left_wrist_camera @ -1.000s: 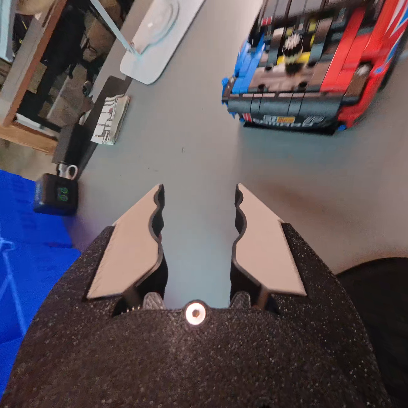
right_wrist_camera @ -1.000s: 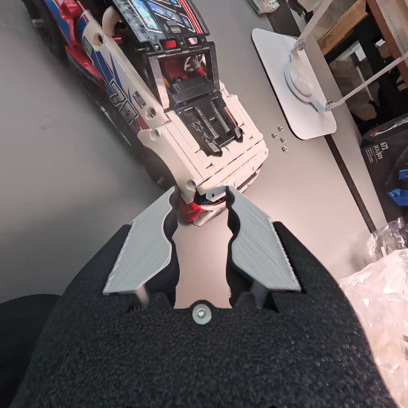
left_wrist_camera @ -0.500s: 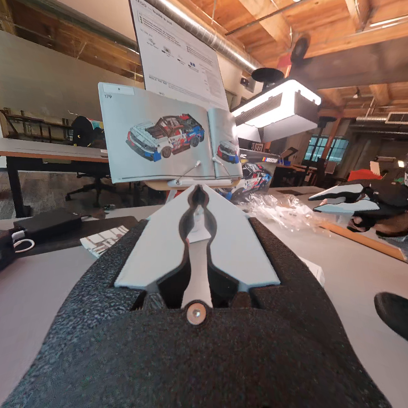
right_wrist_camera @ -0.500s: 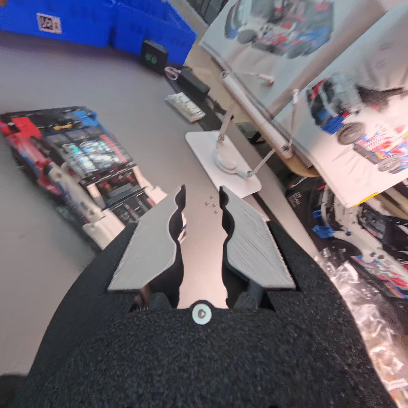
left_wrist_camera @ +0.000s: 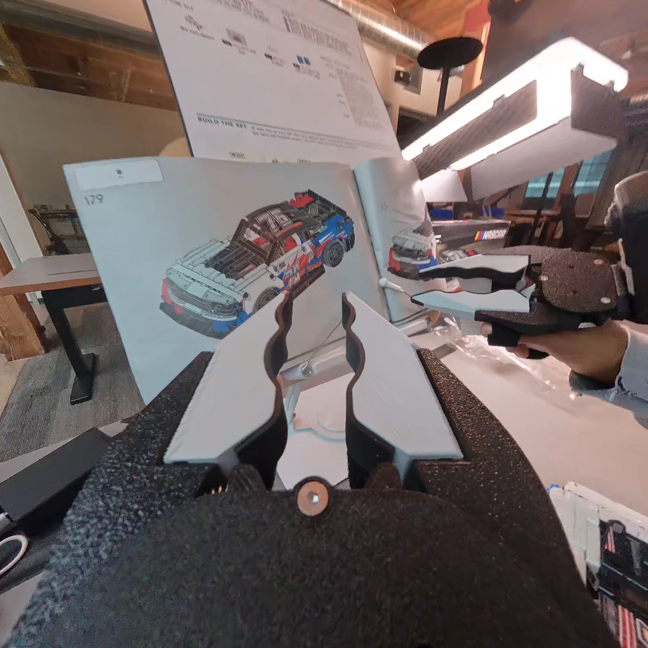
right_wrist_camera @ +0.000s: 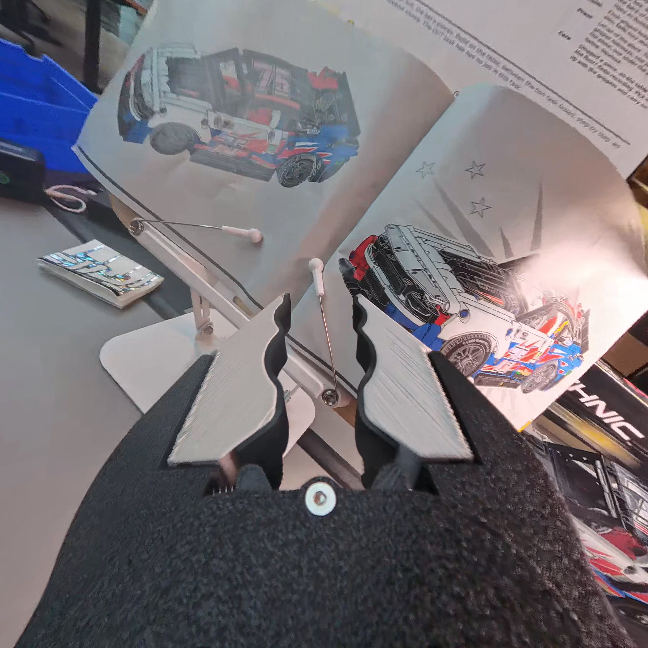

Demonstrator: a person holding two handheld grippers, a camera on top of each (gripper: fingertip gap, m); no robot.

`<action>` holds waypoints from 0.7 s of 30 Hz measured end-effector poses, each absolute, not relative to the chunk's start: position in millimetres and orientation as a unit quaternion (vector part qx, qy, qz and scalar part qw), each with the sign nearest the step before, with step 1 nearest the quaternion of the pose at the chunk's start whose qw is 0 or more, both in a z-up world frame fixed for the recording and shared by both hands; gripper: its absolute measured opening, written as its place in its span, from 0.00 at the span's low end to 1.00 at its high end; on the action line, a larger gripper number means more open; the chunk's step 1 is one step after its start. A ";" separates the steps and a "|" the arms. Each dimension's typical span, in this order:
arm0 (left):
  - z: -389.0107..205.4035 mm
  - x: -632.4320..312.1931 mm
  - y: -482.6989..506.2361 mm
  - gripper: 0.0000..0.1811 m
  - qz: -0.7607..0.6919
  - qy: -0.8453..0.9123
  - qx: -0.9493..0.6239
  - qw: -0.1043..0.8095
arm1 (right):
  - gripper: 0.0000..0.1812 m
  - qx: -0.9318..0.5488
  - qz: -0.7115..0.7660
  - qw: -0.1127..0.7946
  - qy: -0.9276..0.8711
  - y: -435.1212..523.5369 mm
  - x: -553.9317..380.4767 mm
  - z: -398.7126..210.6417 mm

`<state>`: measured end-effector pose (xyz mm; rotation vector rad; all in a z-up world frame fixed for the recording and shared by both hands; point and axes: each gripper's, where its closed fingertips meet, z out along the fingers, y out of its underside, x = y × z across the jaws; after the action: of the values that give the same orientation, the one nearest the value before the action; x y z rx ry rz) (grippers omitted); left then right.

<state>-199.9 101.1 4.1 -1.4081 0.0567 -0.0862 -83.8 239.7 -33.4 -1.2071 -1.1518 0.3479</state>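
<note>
An open instruction booklet [left_wrist_camera: 210,245] with pictures of a brick race car stands on a white book stand [right_wrist_camera: 224,312]. My left gripper [left_wrist_camera: 315,301] is open and empty and points at the lower edge of the booklet's left page. My right gripper [right_wrist_camera: 322,301] is open and empty, close to the right page. The stand's right wire page clip [right_wrist_camera: 326,333] shows between its fingers; I cannot tell whether they touch it. The right gripper also shows in the left wrist view [left_wrist_camera: 417,284], held by a hand [left_wrist_camera: 578,347], its tips next to the clip's white tip [left_wrist_camera: 385,282].
A large printed sheet [left_wrist_camera: 273,80] stands behind the booklet. The stand's white base plate [right_wrist_camera: 140,354] lies on the grey table [right_wrist_camera: 42,350]. A sticker sheet [right_wrist_camera: 98,270], a black device [right_wrist_camera: 17,171] and a blue bin [right_wrist_camera: 35,105] are at the left. A brick car [left_wrist_camera: 613,568] is at the lower right. The gap from one gripper's tips to the other's is roughly 20 cm.
Both grippers have risen from the car on the table and now face the booklet. The left gripper was shut half a second ago and is open now. The right fingers stand wider apart.
</note>
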 end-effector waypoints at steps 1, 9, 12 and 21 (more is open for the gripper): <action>-4.1 -198.2 111.2 0.17 -0.034 0.036 -0.661 0.749 | 0.19 -0.531 0.142 0.658 -0.515 243.1 -88.7 -37.0; -60.0 -179.7 168.8 0.23 0.026 0.130 -0.753 0.644 | 0.07 -0.531 0.101 0.655 -0.528 260.5 -100.1 -43.2; -62.5 -180.7 182.0 0.22 0.084 0.158 -0.766 0.617 | 0.05 -0.540 0.122 0.644 -0.529 260.0 -98.5 -43.4; -71.7 -192.1 199.7 0.08 0.208 0.193 -0.765 0.579 | 0.00 -0.595 0.217 0.664 -0.397 269.9 -78.3 -31.9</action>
<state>-192.1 199.7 -71.7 -1.7883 0.4510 0.4853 -78.3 269.9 -31.9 -1.3446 -0.8976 0.4903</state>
